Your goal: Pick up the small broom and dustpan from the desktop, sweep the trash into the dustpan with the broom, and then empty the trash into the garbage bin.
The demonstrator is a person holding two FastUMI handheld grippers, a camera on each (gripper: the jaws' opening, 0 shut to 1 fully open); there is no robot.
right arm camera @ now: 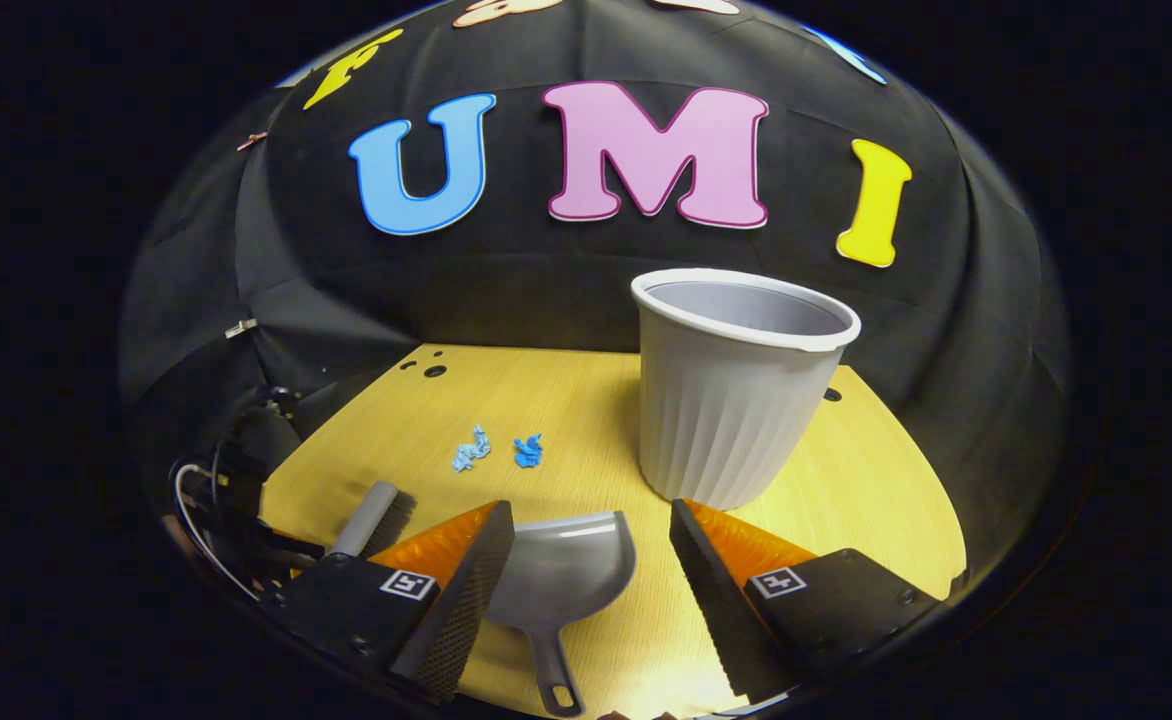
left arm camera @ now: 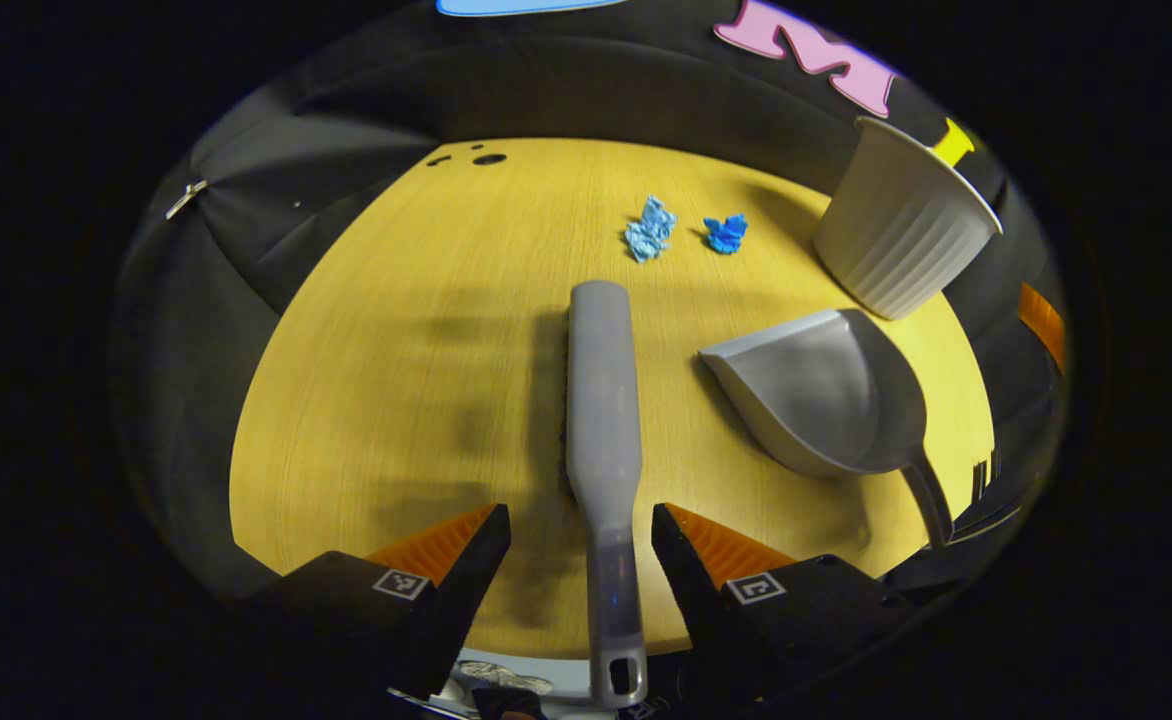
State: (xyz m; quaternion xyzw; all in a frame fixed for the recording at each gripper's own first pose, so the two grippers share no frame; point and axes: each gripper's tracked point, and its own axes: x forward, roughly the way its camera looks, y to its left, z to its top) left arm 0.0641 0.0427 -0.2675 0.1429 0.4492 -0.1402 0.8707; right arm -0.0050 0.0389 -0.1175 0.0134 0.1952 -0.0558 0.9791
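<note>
A grey small broom (left arm camera: pixel 603 420) lies lengthwise on the yellow desktop (left arm camera: pixel 396 380), its handle running back between the fingers of my left gripper (left arm camera: pixel 581 535), which is open and not touching it. To its right rests the grey dustpan (left arm camera: pixel 826 395). Two blue crumpled paper scraps (left arm camera: pixel 651 228) (left arm camera: pixel 725 233) lie farther out. In the right gripper view the dustpan (right arm camera: pixel 566 575) lies between and just beyond the spread fingers of my right gripper (right arm camera: pixel 591 550), which is open above its handle. The broom (right arm camera: pixel 371 520) shows at the left, the scraps (right arm camera: pixel 471 448) (right arm camera: pixel 527 450) beyond.
A white ribbed garbage bin (right arm camera: pixel 736 390) stands upright at the back right of the desktop, also seen as the bin (left arm camera: pixel 901 230) behind the dustpan. Black cloth walls surround the table. Cables and the other gripper's dark body (right arm camera: pixel 236 500) sit at the left edge.
</note>
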